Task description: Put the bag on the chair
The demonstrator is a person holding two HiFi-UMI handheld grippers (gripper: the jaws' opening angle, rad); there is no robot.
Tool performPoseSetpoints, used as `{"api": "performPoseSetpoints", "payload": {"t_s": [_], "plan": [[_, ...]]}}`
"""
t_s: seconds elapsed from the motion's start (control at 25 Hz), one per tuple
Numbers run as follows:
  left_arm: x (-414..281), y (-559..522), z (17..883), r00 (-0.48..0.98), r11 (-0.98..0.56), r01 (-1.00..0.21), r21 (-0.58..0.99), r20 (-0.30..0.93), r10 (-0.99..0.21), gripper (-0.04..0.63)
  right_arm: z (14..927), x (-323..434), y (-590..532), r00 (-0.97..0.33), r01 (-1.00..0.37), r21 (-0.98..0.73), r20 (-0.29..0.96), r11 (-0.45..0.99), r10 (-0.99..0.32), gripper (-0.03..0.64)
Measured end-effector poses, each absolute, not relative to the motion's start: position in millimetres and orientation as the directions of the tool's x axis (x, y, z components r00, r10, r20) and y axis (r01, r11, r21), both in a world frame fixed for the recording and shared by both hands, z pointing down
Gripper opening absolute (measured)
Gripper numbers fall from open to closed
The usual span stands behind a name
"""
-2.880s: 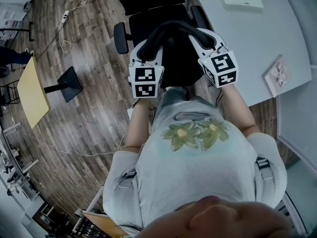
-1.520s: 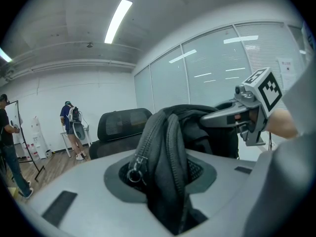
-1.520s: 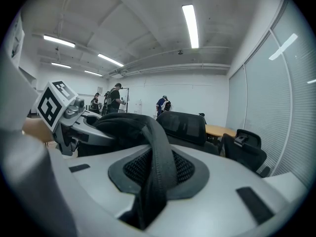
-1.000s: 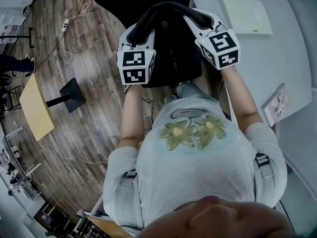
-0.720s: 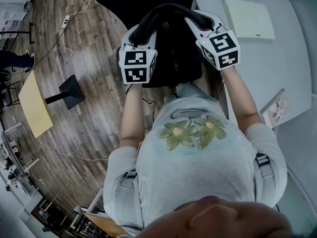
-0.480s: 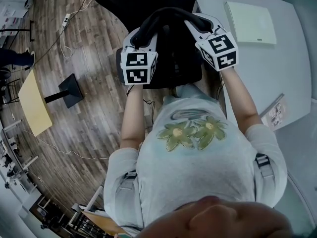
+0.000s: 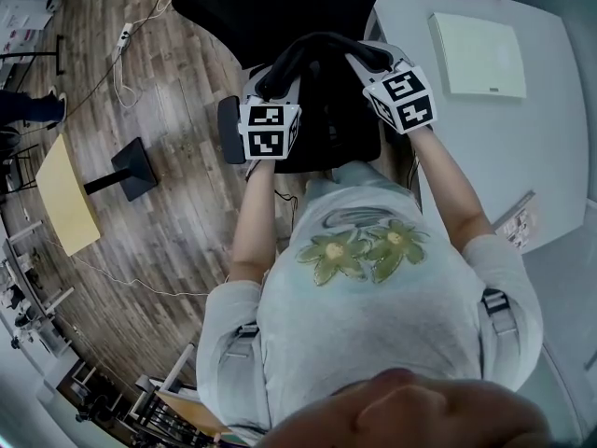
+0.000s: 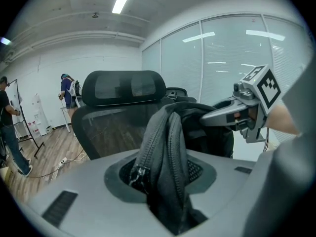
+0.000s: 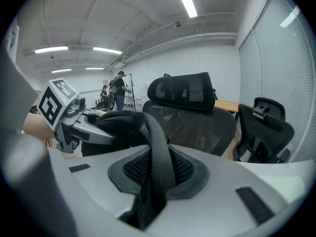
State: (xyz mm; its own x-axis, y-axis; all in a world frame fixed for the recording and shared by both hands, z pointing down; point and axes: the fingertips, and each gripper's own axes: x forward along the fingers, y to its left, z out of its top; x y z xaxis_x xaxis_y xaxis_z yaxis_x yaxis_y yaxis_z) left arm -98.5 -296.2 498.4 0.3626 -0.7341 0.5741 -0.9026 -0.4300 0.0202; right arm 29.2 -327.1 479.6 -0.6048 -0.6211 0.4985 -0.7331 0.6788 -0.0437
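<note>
over the black chair (image 7: 270, 12), holding the black bag (image 7: 328, 124) up between both grippers, close above the seat; cannot tell whether touching it. left gripper (image 7: 270, 82): partly closed, clamped on a thick fold of the bag's zippered fabric, pads pressing it from both sides. right gripper (image 7: 371, 59): closed narrower, pinched on the bag's flat strap, bent over the jaws and running down between them. between the two grippers, arching across as a dark loop, the top of the bag. behind the bag in both gripper views, the chair's mesh backrest and headrest, upright and facing this way. right of the chair, just beside it, a grey table (image 7: 485, 147) with a pale flat pad (image 7: 478, 54) lying well apart from the bag. left of the chair, wood floor (image 7: 168, 213) with a black stand base (image 7: 131, 164).
</note>
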Motion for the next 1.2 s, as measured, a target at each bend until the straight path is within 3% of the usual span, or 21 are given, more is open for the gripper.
{"api": "performPoseSetpoints", "payload": {"t_s": [1.2], "plan": [[-121.0, -341.0, 595.1, 0.391, -0.459, -0.886, 0.059, 0.624, -0.676, 0.199, 575.6, 10.3, -374.0, -0.648, -0.672, -0.096, 0.554, 0.734, -0.522, 0.095]]}}
